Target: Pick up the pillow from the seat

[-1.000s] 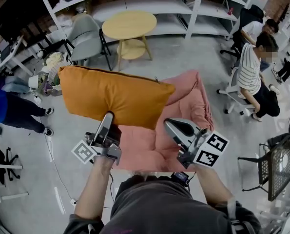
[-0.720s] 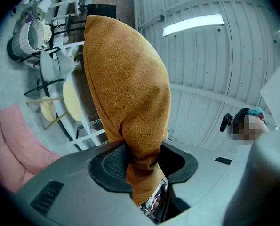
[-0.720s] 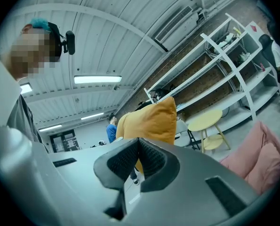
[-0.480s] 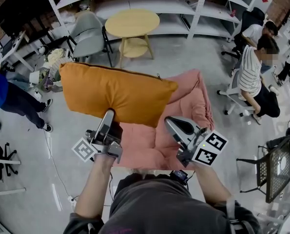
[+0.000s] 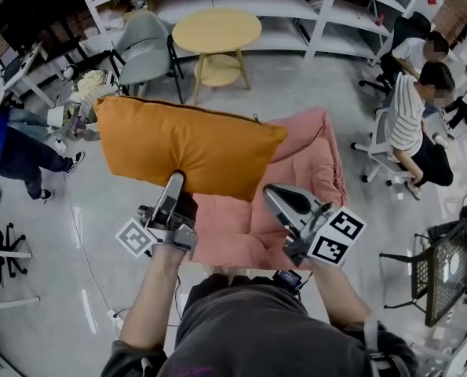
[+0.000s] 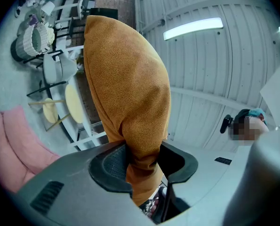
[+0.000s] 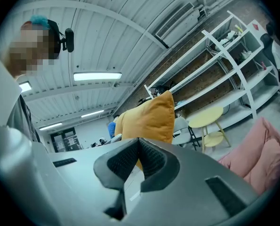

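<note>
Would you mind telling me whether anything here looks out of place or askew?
Only the orange pillow: it hangs tilted above the pink seat, pinched at one edge by the left gripper. The right gripper is shut and empty.

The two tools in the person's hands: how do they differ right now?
The left tool is clamped on an edge of the orange pillow, holding it above the pink seat; the right tool has its jaws together with nothing between them. The left tool reaches up into the pillow, while the right tool hangs apart from it, over the seat. Both are grey and carry a cube with square markers.
</note>
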A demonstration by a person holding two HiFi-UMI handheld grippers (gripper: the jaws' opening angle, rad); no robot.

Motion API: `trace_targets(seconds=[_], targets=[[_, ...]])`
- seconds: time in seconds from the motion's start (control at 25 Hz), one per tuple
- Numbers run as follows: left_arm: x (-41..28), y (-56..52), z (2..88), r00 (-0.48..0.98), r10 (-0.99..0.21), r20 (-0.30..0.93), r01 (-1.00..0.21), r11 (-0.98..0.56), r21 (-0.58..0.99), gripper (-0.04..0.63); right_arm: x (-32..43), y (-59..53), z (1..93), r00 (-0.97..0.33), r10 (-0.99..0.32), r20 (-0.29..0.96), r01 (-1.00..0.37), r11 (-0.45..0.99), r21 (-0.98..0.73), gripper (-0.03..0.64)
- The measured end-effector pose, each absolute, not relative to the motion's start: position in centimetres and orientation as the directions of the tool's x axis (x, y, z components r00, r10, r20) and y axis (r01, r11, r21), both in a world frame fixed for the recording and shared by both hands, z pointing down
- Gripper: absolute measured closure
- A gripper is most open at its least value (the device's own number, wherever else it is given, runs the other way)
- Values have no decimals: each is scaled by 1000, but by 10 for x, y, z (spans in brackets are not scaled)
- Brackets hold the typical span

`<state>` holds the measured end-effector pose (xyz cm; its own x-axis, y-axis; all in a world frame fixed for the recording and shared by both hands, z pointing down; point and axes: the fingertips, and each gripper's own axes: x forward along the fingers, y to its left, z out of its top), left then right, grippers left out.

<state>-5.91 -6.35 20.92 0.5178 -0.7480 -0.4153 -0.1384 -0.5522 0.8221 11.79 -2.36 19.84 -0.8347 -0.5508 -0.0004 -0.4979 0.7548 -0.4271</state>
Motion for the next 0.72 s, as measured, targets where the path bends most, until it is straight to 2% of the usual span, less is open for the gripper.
trace_targets(seconds=[0.72], targets=[[-63,-67,216,512,-756,-407,-137,-540,831,430,116,-29,208,-833,-552,23,-506,746,-434,603]])
